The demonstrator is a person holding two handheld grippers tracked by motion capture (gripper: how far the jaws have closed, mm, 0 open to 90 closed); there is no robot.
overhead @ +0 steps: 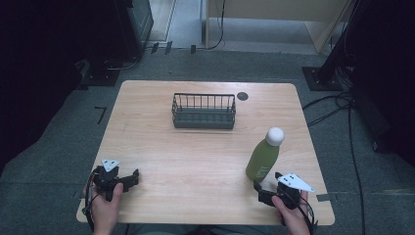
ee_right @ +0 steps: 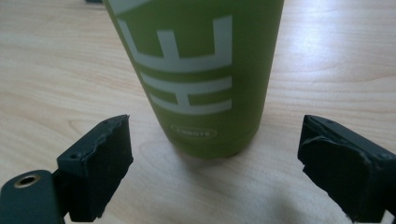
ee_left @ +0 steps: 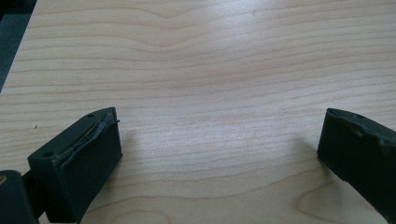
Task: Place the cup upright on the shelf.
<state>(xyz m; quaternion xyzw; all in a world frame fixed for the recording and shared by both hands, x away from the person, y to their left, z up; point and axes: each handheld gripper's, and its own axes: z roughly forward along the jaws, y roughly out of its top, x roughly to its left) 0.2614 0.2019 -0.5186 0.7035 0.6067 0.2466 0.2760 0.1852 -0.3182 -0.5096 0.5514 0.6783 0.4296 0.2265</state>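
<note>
While my right gripper sits with its jaws spread wide just short of the green bottle, nothing is yet held. That bottle stands upright on the table at my right, well apart from the empty wire basket at the far middle. My left gripper rests spread over bare wood. By my guess, everything remains to do.
</note>
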